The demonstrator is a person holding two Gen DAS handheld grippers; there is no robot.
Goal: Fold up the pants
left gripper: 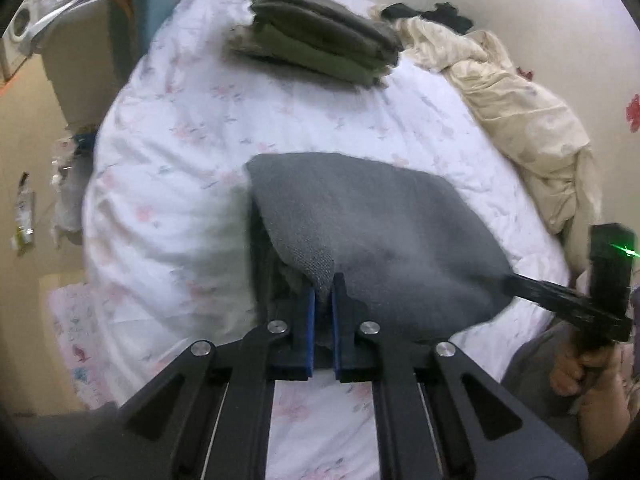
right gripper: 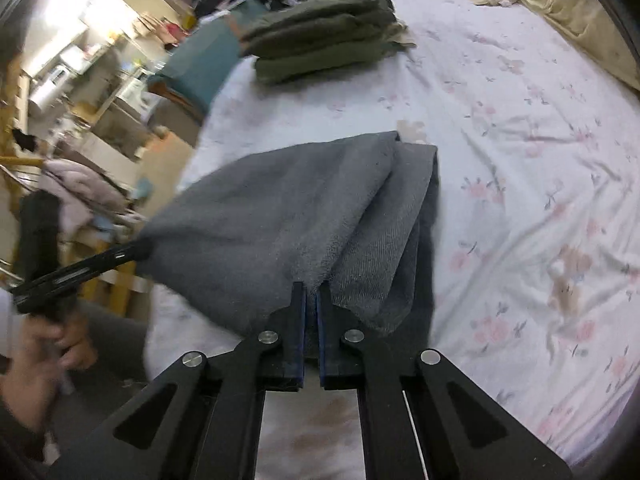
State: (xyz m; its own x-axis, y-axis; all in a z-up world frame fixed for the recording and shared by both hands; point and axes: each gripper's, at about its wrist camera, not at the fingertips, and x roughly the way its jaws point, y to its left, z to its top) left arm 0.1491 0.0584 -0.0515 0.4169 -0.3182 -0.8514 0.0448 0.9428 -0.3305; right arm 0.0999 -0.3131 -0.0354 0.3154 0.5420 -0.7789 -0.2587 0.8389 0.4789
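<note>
Here the grey pants [left gripper: 360, 224] hang between the two tools over the flowered bedspread [left gripper: 192, 120], pinched at two corners of their near edge. The left gripper [left gripper: 325, 280] is clamped on one corner, its blue pads pressed together with a tuck of cloth between them; the right gripper [right gripper: 311, 292] is clamped on the other corner in the same way.

The cloth stretches from each grip forward and down, away from the person, so its far end rests on the bed while the held edge is lifted. The line from grip to grip runs across the bed; the garment's length runs away from both tools, toward the stack of folded olive clothes [left gripper: 320, 40] lying well beyond it.

That is what the next move likely turns on: carrying the held edge forward over the resting part would halve the length. Neither hand looks clearly nearer to the far end, so both would have to travel together.
</note>
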